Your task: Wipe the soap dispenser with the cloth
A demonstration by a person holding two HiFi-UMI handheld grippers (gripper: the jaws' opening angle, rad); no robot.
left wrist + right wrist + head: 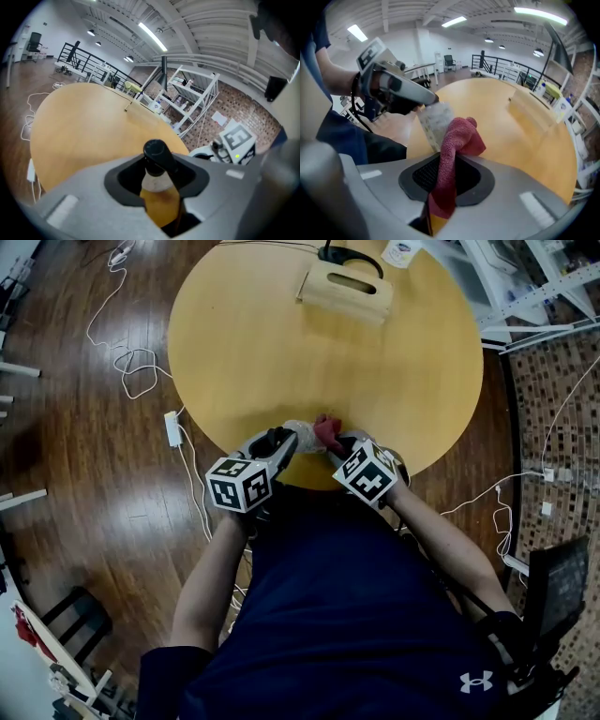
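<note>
Head view: left gripper and right gripper sit tip to tip at the near edge of the round tabletop, centre frame. Left is clamped on the soap dispenser, an amber bottle with its black pump head poking up past the jaws. Right is clamped on the red cloth. The cloth bunches out beyond the jaws at the dispenser's labelled side; touching or just beside, can't tell. Wooden box at top of frame, well apart.
</note>
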